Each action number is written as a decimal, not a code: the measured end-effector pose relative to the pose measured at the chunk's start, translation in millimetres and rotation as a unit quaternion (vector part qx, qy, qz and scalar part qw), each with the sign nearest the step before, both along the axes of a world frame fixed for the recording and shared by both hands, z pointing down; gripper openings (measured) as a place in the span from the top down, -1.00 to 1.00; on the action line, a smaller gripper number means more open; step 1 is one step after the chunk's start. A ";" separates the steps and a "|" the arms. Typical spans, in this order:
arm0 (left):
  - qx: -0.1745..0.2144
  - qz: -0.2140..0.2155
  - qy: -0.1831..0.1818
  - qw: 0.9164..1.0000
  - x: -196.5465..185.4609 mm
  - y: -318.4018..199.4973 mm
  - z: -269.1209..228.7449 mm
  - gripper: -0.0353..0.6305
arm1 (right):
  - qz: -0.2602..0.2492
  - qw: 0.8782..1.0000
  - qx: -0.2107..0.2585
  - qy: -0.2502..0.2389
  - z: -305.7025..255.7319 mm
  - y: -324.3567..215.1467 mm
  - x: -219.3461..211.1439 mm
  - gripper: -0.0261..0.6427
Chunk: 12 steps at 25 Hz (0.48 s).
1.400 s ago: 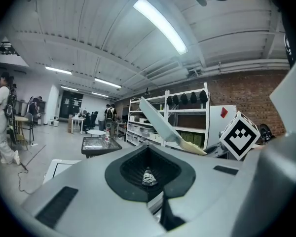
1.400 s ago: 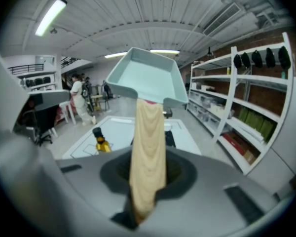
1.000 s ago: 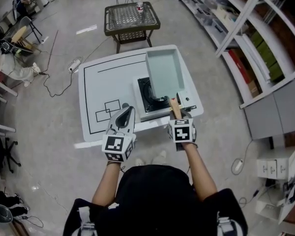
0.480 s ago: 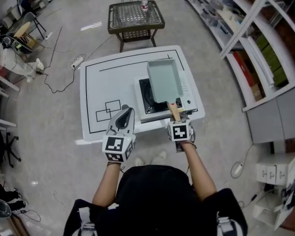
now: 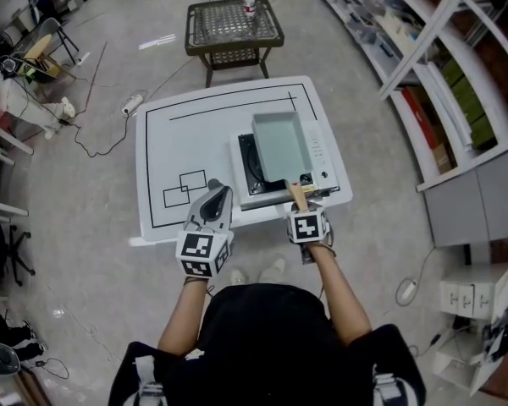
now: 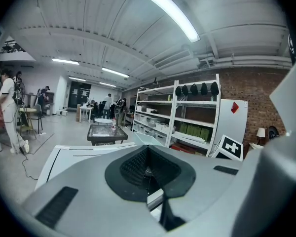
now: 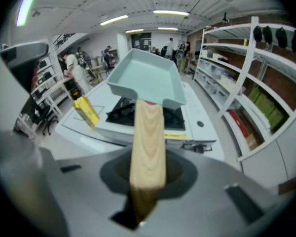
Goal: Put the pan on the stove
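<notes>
Fingers (image 7: 214,189) of the right gripper (image 5: 302,210) are clamped tight on the wooden handle (image 7: 147,142) of the pan (image 5: 281,145), with the handle running straight back between them. The pan is light teal, rectangular and empty. It sits over the white stove (image 5: 323,156), covering the right part of the black burner (image 5: 252,164). In the right gripper view it looks slightly raised, but I can't tell if its base touches the burner. The handle sticks out past the stove's near edge toward the person. The left gripper (image 5: 213,200) has its fingers (image 6: 84,181) pressed together with nothing between them. It hovers at the near edge of the white table (image 5: 173,134), just left of the stove and apart from the pan.
</notes>
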<state>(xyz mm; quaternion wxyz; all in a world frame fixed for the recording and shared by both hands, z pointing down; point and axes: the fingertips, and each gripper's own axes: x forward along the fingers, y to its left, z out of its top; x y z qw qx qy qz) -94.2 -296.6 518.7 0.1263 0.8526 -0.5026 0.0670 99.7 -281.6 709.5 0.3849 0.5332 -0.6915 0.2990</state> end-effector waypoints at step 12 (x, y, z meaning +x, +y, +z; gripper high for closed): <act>-0.005 -0.003 -0.005 1.000 -1.0 2.5 3.6 0.82 | -0.002 1.000 -0.021 0.013 9.1 1.3 -0.5 0.69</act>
